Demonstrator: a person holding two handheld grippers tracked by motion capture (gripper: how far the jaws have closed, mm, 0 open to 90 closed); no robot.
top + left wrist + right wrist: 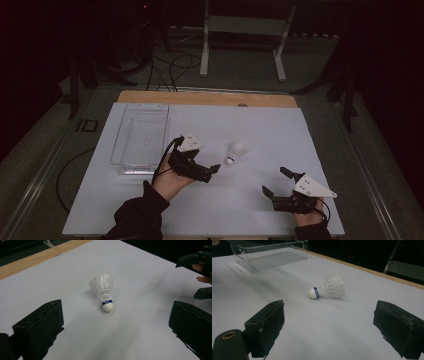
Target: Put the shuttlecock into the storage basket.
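The shuttlecock [234, 153] lies on its side mid-table on the white table sheet [260, 130], long axis running front to back, cork toward the person, feathers toward the far edge. Left gripper [212, 170] sits just left of it, jaws spread wide, empty. Right gripper [275, 182] waits well apart, also gaping, empty. A clear plastic tray [141, 137] stands farther left. Bare sheet all round the shuttlecock.

One shuttlecock [234, 152] lies on the table [280, 135]. There is one clear plastic tray [141, 140] on the same table. Two grippers are in use, a left gripper [212, 170] and a right gripper [274, 181], one in each hand.
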